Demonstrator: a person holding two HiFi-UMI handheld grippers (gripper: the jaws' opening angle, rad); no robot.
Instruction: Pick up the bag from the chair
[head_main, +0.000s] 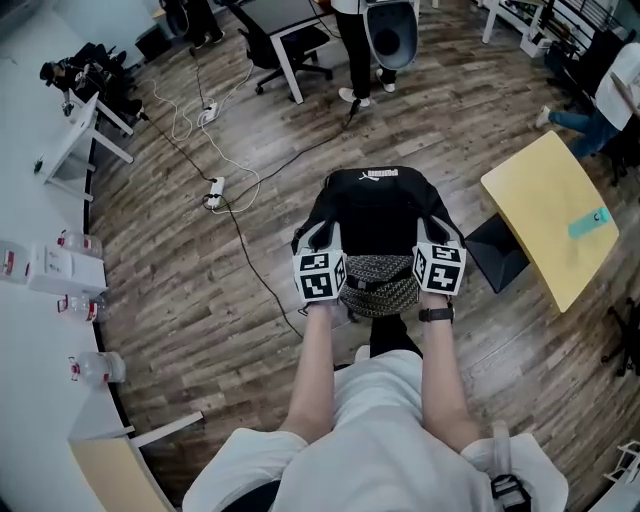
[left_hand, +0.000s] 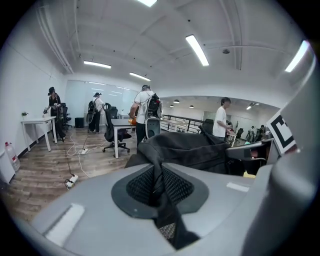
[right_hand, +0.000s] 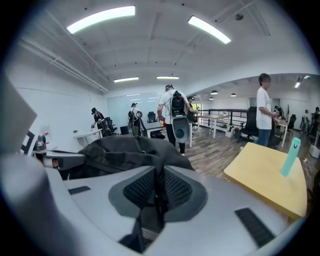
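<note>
The left hand-held gripper (left_hand: 159, 186) and right hand-held gripper (right_hand: 159, 189) are each clamping black bag (head_main: 380, 205) fabric, apparently sharing the load evenly. The bag is hanging between them, left of the yellow tabletop (head_main: 545, 215).

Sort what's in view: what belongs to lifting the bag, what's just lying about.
Job: black bag; left gripper and right gripper, each clamped on its fabric.
Lying about: yellow table; power strip on the floor; water bottles.

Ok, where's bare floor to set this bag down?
Bare floor lies between the bag and the far desk, with more at the right by the yellow table. Cables clutter the left.
</note>
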